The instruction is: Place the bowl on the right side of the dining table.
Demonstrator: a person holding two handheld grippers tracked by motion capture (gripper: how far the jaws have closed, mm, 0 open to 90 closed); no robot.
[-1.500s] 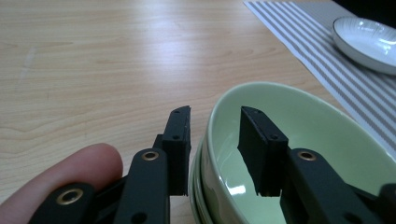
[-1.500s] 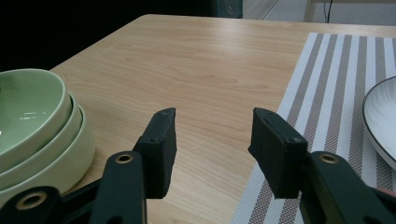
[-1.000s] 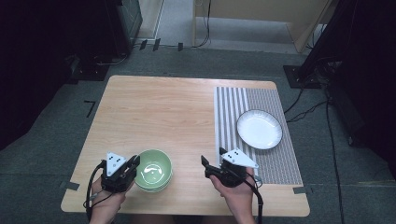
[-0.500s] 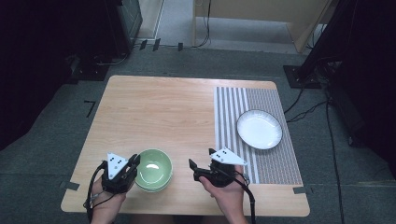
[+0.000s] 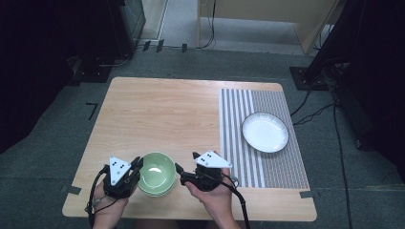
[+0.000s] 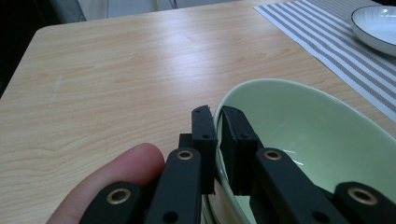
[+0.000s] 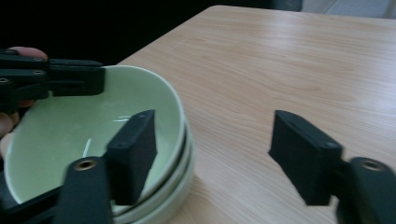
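A stack of pale green bowls [image 5: 156, 173] sits on the wooden table [image 5: 162, 114] near its front edge, well to the left of the striped placemat [image 5: 260, 138], which carries a white plate [image 5: 265, 132] on its far half. In the right gripper view the stack shows at least two rims, one nested inside the other. The left gripper [image 5: 136, 167] is at the left side of the bowls, its jaws pinched tight on the rim of the top bowl [image 6: 299, 140]: in the left gripper view one black jaw sits outside the wall and the other inside, with the thin green edge between them. The right gripper [image 5: 184, 167] is just to the right of the bowls, between them and the placemat, pointing toward the stack. Its jaws stand wide apart and have just been closing somewhat, with nothing pressed between them; in the right gripper view one jaw overlaps the near rim of the bowls and the other hangs over bare wood beside the stack.
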